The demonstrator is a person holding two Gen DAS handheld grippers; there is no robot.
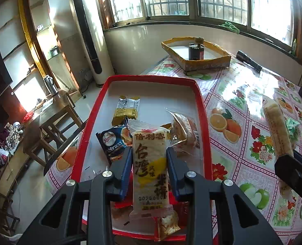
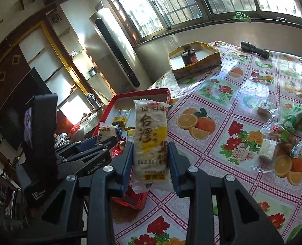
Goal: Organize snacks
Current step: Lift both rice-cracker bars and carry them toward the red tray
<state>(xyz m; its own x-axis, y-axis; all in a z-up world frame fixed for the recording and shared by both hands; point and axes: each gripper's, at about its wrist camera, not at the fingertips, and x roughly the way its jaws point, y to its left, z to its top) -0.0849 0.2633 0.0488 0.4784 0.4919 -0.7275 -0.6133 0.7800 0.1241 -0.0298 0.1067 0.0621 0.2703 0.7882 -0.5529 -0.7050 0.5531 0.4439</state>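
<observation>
My left gripper [image 1: 149, 153] is shut on a long rice cracker packet [image 1: 149, 167] with yellow and black print, held above the red tray [image 1: 202, 106]. The tray holds a gold packet [image 1: 126, 108], a blue Abbracci packet [image 1: 113, 143] and a clear-wrapped pastry [image 1: 183, 130]. My right gripper [image 2: 151, 149] is shut on a second rice cracker packet [image 2: 151, 138], to the right of the tray [image 2: 167, 94] over the table. That packet also shows at the right of the left wrist view [image 1: 277, 130]. The left gripper [image 2: 104, 140] appears at the left of the right wrist view.
Loose snacks lie on the fruit-print tablecloth [image 2: 212, 94]: a green packet [image 2: 294, 116], clear-wrapped pieces [image 2: 267, 149]. A yellow cardboard box [image 1: 195, 53] holding a dark jar [image 1: 195, 51] stands at the far edge, with a black flashlight [image 1: 249, 60] beside it. The table's left edge drops to the floor.
</observation>
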